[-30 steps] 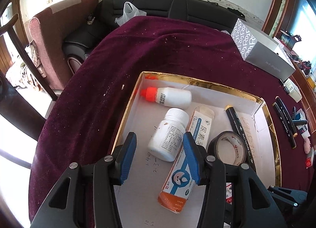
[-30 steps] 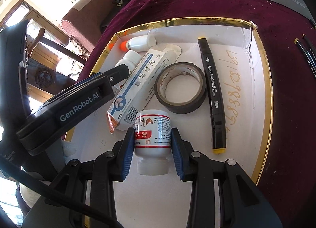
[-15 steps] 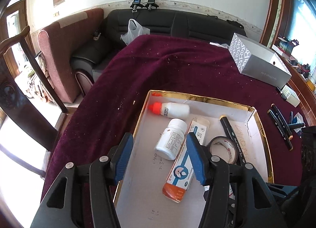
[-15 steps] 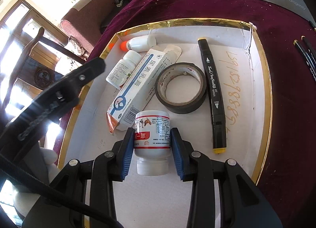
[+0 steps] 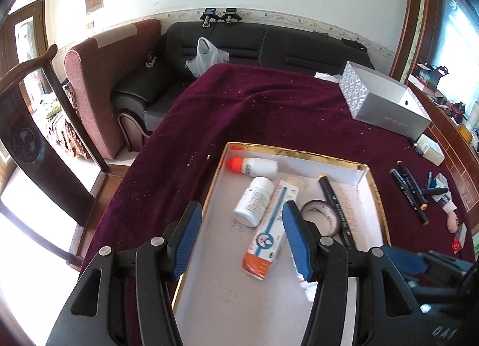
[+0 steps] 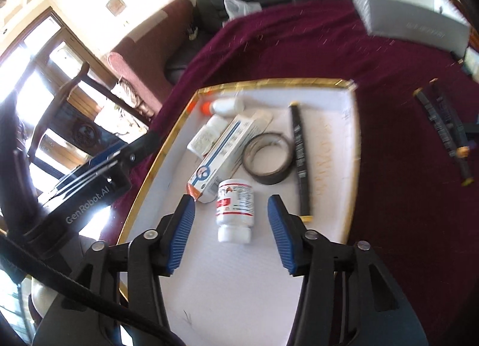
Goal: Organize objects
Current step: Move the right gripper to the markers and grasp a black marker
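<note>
The right gripper (image 6: 230, 233) is being opened around the red-labelled white plastic bottle (image 6: 235, 206), untouched; at nine o'clock, the left gripper (image 5: 239, 238) is being held wide, empty.

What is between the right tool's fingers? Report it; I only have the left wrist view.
Observer: A white bottle with a red label lies on its side in the box, in front of the right tool, whose jaws are opening and not touching it.
Operator: Give me its cap direction.
Observer: The cap points back toward the tool.
Operator: Name its nearest neighbour.
Observer: The ointment carton, orange end just left of the bottle; whether they touch, I cannot tell.
</note>
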`<state>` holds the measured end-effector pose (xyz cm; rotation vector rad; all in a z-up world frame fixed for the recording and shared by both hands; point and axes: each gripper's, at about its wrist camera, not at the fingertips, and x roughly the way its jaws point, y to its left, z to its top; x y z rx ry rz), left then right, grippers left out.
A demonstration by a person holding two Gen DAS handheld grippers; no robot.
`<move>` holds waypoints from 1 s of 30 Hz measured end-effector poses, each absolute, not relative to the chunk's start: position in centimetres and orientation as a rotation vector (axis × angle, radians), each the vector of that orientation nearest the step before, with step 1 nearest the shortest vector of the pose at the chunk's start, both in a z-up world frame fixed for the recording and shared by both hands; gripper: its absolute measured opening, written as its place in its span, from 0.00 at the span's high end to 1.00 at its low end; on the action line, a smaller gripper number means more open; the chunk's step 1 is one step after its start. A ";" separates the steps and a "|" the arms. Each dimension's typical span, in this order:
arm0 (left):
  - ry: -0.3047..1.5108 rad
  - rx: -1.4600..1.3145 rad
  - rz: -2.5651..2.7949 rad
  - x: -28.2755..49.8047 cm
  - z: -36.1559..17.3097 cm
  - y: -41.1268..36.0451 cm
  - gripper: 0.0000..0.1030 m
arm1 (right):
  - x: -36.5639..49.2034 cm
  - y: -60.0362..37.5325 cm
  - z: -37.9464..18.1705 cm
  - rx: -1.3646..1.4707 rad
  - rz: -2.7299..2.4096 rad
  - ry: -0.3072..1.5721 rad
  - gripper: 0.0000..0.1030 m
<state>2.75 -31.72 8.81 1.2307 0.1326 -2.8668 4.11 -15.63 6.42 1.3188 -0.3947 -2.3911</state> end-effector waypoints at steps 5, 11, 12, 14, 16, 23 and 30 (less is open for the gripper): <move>0.137 1.230 -2.936 4.3 10.5 -29.2 0.48 | 6.8 -11.4 10.0 1.210 -2.542 -0.338 0.49; 0.119 1.263 -3.034 5.9 11.8 -24.7 0.48 | 11.4 -4.3 15.8 0.975 -2.878 -0.217 0.18; 0.109 1.285 -3.051 6.1 11.8 -23.6 0.48 | 12.3 -2.9 16.6 0.923 -2.945 -0.200 0.17; 0.098 1.330 -3.069 6.1 11.6 -22.0 0.48 | 13.1 -0.3 17.1 0.882 -3.018 -0.205 0.14; 0.083 1.380 -3.083 6.0 11.4 -20.3 0.48 | 13.0 2.5 16.8 0.925 -3.042 -0.284 0.14; 0.043 1.573 -3.062 5.0 9.4 -14.9 0.48 | 13.1 12.4 12.0 1.077 -2.977 -0.775 0.14; 0.069 1.682 -3.044 5.0 7.9 -11.8 0.48 | 8.8 12.0 10.3 1.136 -2.853 -0.708 0.14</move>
